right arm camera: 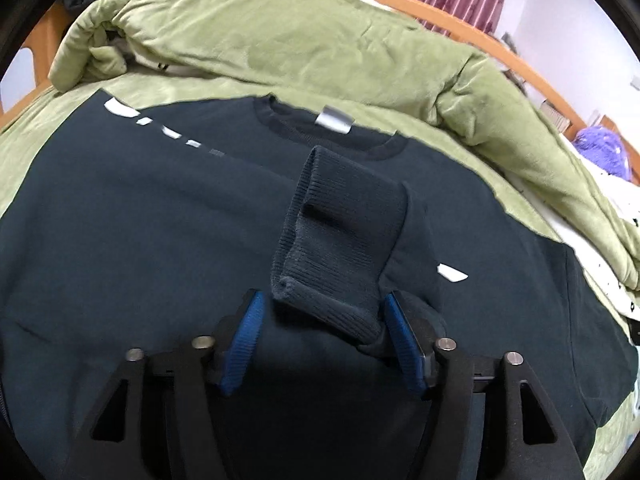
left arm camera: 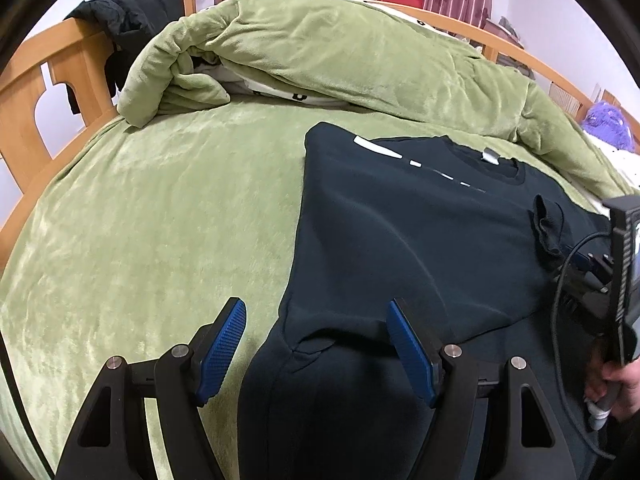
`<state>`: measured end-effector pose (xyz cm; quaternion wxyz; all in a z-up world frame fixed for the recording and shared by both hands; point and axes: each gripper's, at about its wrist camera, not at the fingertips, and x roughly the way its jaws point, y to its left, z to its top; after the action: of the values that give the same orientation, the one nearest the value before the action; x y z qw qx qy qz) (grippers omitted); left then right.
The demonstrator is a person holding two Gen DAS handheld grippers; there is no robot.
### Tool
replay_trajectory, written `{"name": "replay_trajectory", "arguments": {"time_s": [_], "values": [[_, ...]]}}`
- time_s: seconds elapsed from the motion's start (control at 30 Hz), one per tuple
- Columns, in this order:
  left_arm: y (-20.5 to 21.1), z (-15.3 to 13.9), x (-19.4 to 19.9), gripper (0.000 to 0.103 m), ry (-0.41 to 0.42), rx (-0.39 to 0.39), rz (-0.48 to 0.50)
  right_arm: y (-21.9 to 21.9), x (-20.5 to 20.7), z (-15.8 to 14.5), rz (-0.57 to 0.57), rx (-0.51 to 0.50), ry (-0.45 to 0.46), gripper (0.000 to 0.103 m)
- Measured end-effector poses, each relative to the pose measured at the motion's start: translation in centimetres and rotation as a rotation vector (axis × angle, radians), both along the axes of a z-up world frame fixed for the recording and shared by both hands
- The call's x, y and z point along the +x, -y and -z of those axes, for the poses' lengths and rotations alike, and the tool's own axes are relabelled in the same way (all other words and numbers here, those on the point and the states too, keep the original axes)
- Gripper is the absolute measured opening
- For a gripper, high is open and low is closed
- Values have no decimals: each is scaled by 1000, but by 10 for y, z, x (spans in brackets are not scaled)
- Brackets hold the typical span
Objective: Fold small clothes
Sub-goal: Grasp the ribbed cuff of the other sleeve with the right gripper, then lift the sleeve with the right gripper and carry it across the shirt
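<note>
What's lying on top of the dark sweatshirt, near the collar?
A ribbed dark cuff, its sleeve folded across the dark navy sweatshirt, sits between the right tool's blue pads. The chest beneath it is covered.

Dark sweatshirt (right arm camera: pixel 160 220) lies flat, ribbed cuff (right arm camera: pixel 340 240) folded over its chest.

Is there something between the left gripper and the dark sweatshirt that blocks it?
Nothing visible blocks it. The left gripper is open directly over the near edge of the dark sweatshirt, which lies flat on the green blanket. The right gripper has the ribbed cuff between its fingers.
</note>
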<state>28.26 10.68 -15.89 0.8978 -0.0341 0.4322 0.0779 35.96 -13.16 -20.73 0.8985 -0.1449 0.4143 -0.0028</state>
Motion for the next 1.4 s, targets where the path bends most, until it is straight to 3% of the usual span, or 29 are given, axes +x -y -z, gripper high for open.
{"name": "replay_trajectory", "arguments": {"time_s": [0.03, 0.07, 0.2, 0.37, 0.47, 0.6, 0.73, 0.83, 0.93, 1.03, 1.1, 1.13, 1.3, 1.4], "values": [[1, 1, 1, 71, -1, 5, 0, 4, 0, -3, 5, -3, 2, 11], [2, 2, 1, 71, -2, 12, 0, 11, -1, -8, 5, 23, 6, 8], [3, 0, -2, 71, 9, 22, 5, 68, -6, -46, 126, 209, 75, 7], [3, -5, -5, 71, 33, 8, 9, 136, -14, -79, 221, 372, 77, 7], [4, -4, -6, 71, 34, 8, 9, 161, -31, -81, 268, 389, 77, 7], [4, 0, -5, 71, 24, 14, -2, 184, -42, -55, 317, 479, -18, 8], [-4, 1, -2, 71, 16, -11, -26, 196, -48, -45, 365, 483, -36, 21], [-10, 3, 0, 71, -2, -61, -33, 201, -46, -43, 377, 468, -17, 47], [-15, 7, 2, 71, -18, -107, -40, 202, -37, -29, 395, 467, -50, 50], [-17, 9, 3, 71, -25, -128, -47, 205, -29, -13, 406, 465, -103, 44], [-17, 10, 2, 71, -25, -127, -48, 203, -24, -9, 404, 409, -98, 27], [-16, 10, 2, 71, -24, -125, -49, 204, -23, -11, 390, 398, -90, 12], [-14, 7, 1, 71, -4, -150, -29, 225, -36, -35, 389, 546, -15, 10], [-12, 9, 1, 71, -13, -141, -24, 225, -33, -23, 405, 505, -81, 10]]}}
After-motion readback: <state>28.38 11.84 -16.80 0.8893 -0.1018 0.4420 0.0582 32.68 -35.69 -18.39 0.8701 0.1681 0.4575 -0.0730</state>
